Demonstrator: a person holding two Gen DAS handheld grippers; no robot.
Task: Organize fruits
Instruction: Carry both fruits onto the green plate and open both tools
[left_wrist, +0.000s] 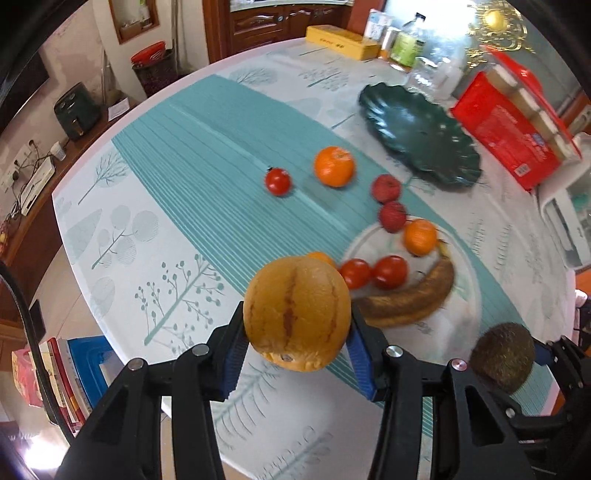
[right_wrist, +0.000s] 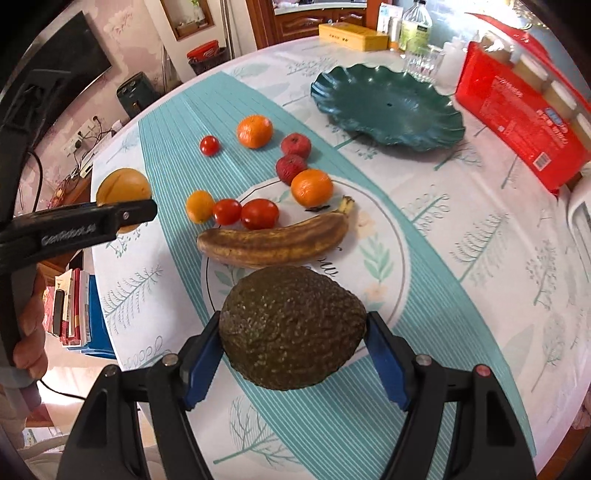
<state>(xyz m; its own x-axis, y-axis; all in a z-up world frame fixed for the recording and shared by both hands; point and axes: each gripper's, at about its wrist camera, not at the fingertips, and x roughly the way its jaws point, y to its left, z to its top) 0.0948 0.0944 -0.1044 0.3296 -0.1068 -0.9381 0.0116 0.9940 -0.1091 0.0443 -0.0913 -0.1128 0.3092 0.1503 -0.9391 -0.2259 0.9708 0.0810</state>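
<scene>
You had a fruit in each tool, both lifted clear of the table (left_wrist: 177, 155). The left gripper (left_wrist: 297, 334) was closed on the melon (left_wrist: 297, 314), its blue pads pressed against the sides at about the widest part. That round yellow fruit looked firm and smooth-skinned, so it probably took the squeeze well but could slip if you tilted it; the hold across the middle seemed right. The right gripper (right_wrist: 293, 341) clamped the avocado (right_wrist: 293, 326), jaws fairly wide, pads on its two flanks. Its skin was dark and pebbly, which likely gave good friction, though a ripe one bruises under pressure, so a light grip across the broad belly suited it better than the narrow end. Below you, the white plate (right_wrist: 391, 258) carried the banana (right_wrist: 273, 240), two tomatoes (right_wrist: 258, 214) and an orange (right_wrist: 312, 187). Other small fruits lay loose on the cloth beyond it. The green dish (right_wrist: 388, 107) farther back sat empty, and it was probably where these two were headed.
</scene>
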